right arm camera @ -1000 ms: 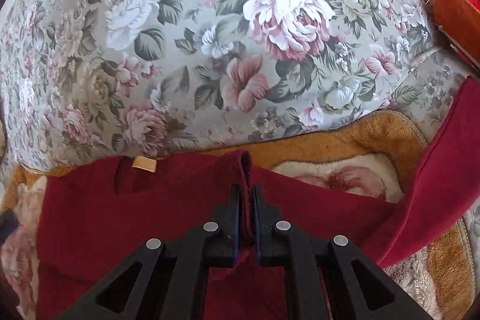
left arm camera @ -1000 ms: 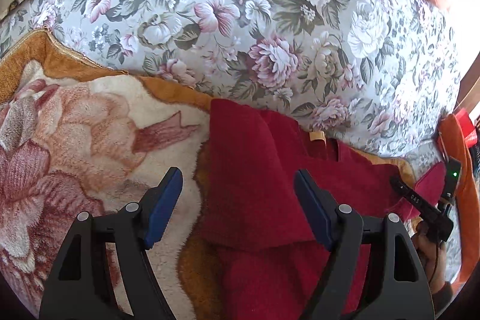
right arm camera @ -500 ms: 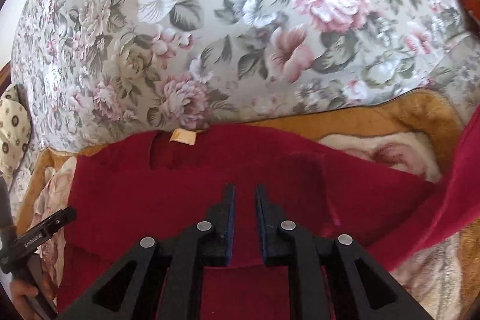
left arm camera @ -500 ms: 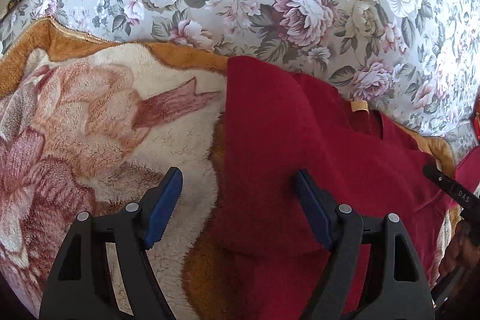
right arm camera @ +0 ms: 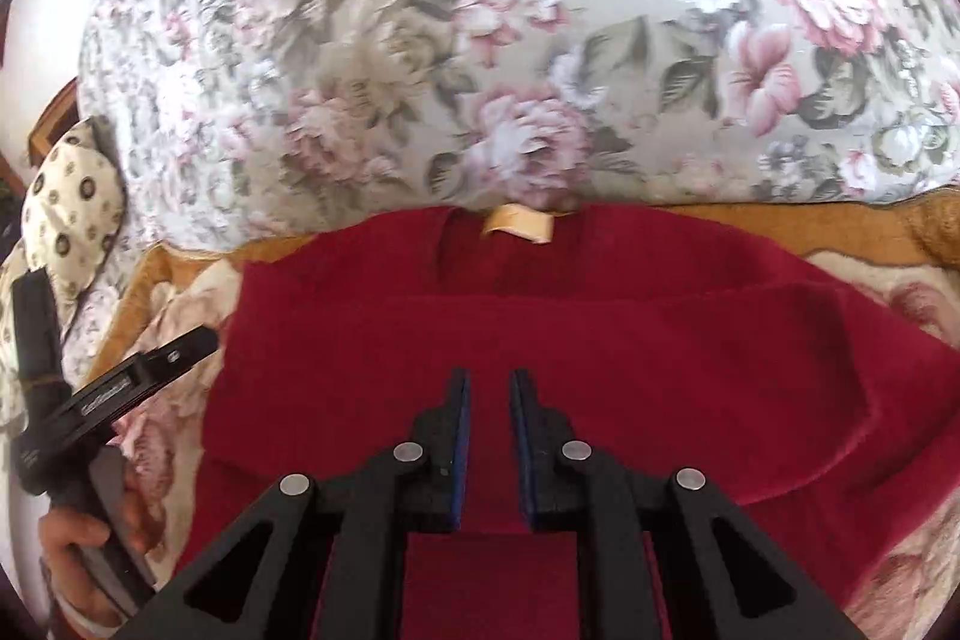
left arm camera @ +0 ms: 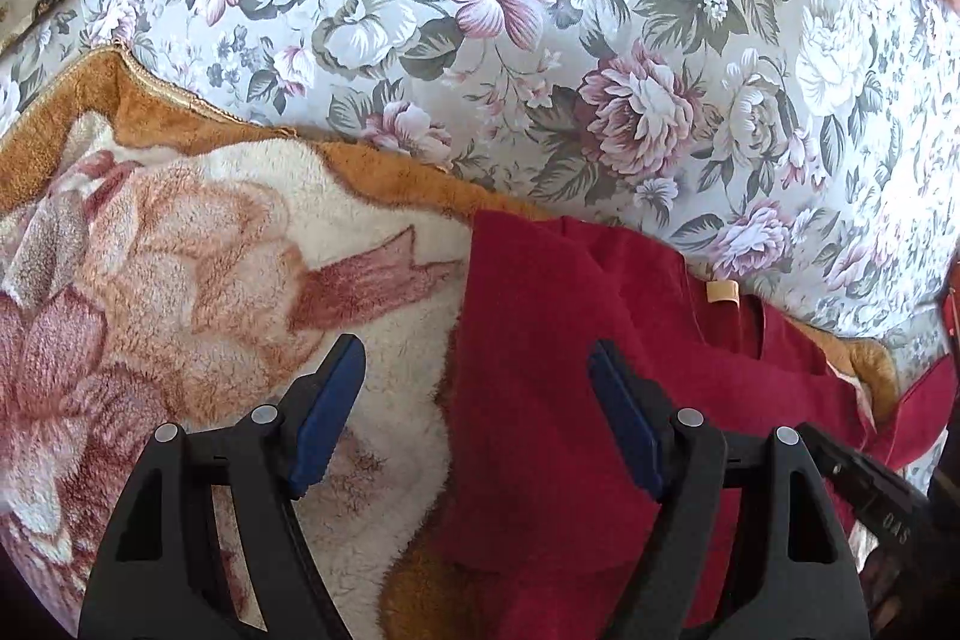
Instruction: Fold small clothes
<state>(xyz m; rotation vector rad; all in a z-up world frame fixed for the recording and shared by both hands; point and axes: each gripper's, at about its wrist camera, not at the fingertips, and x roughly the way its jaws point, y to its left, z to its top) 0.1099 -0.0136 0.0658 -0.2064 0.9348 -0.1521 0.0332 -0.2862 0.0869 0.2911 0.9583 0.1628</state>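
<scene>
A red garment [right arm camera: 600, 340] lies sleeve-folded on a fleece blanket [left arm camera: 180, 250]. The left gripper [left arm camera: 480, 418] gapes empty; the right gripper [right arm camera: 487, 436], just parted, releases the fold.

Floral cushion [left arm camera: 540, 40], fleece blanket [left arm camera: 180, 250].

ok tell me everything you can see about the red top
The red top is a dark red, soft, slightly fuzzy knit with a tan label inside its neckline. It lies flat on the fleecy orange and cream blanket, neckline toward the floral cushion. Both sides look folded in over the body, and a flap trails off to the right. The right gripper hovers over it, jaws slightly apart and empty. The left gripper stands wide open above its left edge.
</scene>
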